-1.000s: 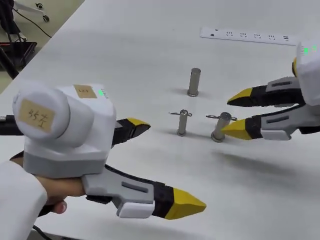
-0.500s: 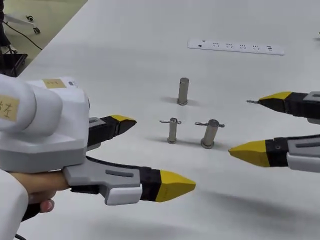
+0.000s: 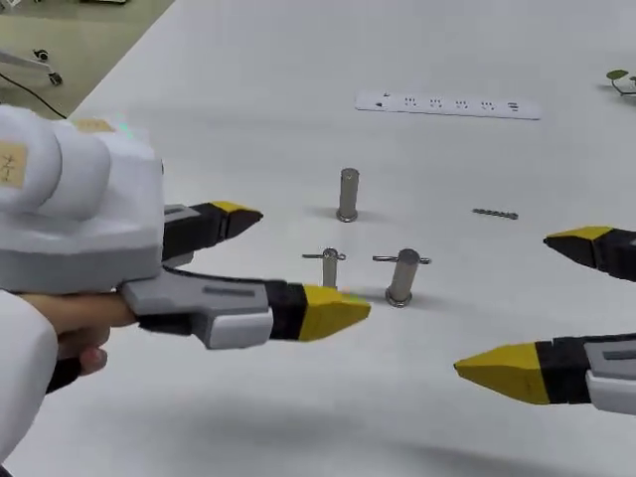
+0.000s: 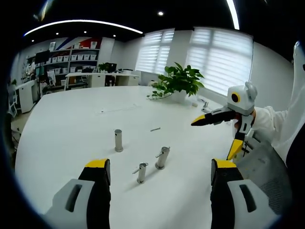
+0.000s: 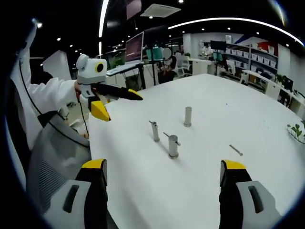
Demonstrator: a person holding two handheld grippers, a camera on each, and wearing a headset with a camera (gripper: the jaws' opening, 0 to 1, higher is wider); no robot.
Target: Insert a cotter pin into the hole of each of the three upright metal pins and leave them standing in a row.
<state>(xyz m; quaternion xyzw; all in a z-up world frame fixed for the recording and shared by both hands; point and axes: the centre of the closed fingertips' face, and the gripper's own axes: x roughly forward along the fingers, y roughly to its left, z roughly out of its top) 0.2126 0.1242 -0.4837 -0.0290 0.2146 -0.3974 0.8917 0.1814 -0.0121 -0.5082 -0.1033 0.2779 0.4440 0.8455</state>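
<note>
Three grey metal pins are standing upright on the white tabletop (image 3: 298, 417) in the space between the two grippers. The slim grey metal pin with a wire cotter pin through its top (image 3: 330, 268) is standing just past the lower yellow tip of the left gripper (image 3: 308, 260). The thicker grey metal pin with a cotter pin crossing its head (image 3: 402, 276) is standing just beside it, on the side toward the right gripper (image 3: 507, 305). The plain grey cylindrical pin (image 3: 348, 194) is standing apart from those two, farther out from both grippers. A loose thin metal cotter pin (image 3: 495, 214) is lying flat on the tabletop beyond the right gripper's upper tip, well apart from the three pins. The left gripper is being held by a hand (image 3: 75, 338) coming out of a white sleeve, and its black jaws with yellow tips are spreading wide with nothing between them. The right gripper's jaws are gaping just as wide and are gripping nothing. In each gripper view the three pins are showing ahead between that gripper's own jaws, with the other gripper facing in from the side. A long white power strip (image 3: 447, 104) is lying far beyond both grippers, and a green potted plant (image 4: 178, 81) is sitting at the far edge of the tabletop in the left gripper view.
</note>
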